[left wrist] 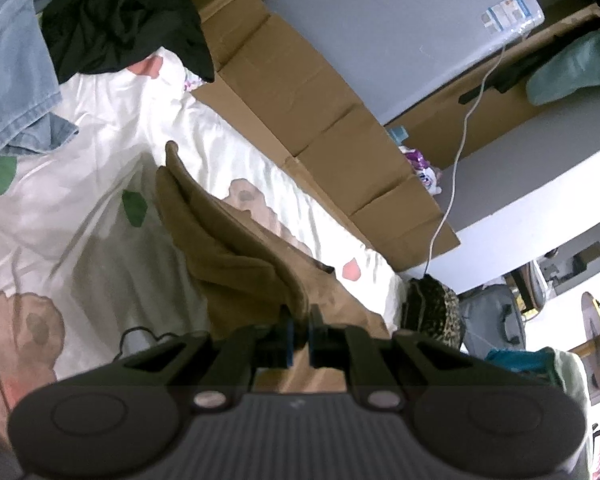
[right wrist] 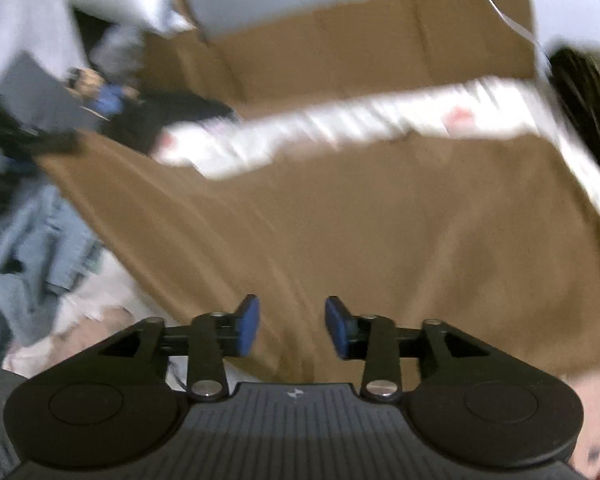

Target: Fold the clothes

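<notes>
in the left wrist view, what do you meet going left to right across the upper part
denim garment → black garment → flattened cardboard → grey mattress → white cable → teal cloth

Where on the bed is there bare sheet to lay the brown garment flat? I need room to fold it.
Bare printed sheet lies between the brown garment, pinched in the left gripper, and the denim piece. The far end is crowded: black garment beside the denim; cardboard lines the bed's edge.
</notes>
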### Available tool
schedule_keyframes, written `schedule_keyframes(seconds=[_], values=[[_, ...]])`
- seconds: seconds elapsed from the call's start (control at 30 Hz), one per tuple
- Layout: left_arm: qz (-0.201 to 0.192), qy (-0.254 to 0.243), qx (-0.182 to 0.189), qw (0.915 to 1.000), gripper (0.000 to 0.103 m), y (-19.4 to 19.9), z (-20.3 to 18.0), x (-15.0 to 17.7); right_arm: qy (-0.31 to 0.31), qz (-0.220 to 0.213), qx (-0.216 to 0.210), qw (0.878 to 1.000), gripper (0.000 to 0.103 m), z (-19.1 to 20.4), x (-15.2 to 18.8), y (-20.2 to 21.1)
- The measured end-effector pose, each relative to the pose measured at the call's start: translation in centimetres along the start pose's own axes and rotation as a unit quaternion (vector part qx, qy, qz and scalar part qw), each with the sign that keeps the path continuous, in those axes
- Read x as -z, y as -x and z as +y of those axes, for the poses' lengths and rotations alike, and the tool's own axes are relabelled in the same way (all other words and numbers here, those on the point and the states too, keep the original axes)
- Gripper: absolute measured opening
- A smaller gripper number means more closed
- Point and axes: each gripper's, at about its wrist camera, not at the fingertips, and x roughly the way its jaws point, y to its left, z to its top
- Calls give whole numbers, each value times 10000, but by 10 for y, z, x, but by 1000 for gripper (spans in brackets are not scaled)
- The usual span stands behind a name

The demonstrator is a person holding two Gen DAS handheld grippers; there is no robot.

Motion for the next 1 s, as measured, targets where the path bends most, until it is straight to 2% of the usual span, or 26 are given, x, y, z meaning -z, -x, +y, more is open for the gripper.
schedule_keyframes(seconds=[0.23, 0.33, 0.47, 0.57, 0.73, 1.0], values=[[137, 36, -53, 9999, 6, 4, 10, -2, 807, -382, -542, 9945, 48, 56, -20, 14], [195, 77, -25, 9998, 6, 5, 15, -3, 1214, -445, -610, 9897, 48, 80, -24, 16], [267, 121, 46, 9996, 7, 5, 21, -5, 1371, -526, -695, 9867, 48, 102, -34, 19], [319, 144, 89, 9993, 6, 5, 23, -6, 1630, -569, -630, 9830, 48, 115, -33, 20], [354, 222, 188, 9990, 7, 6, 27, -7, 1569, -665, -519, 9840, 48, 127, -40, 14], [422, 377, 268, 9980, 7, 8, 36, -12, 2116, -536, -380, 9751, 48, 146, -42, 3]])
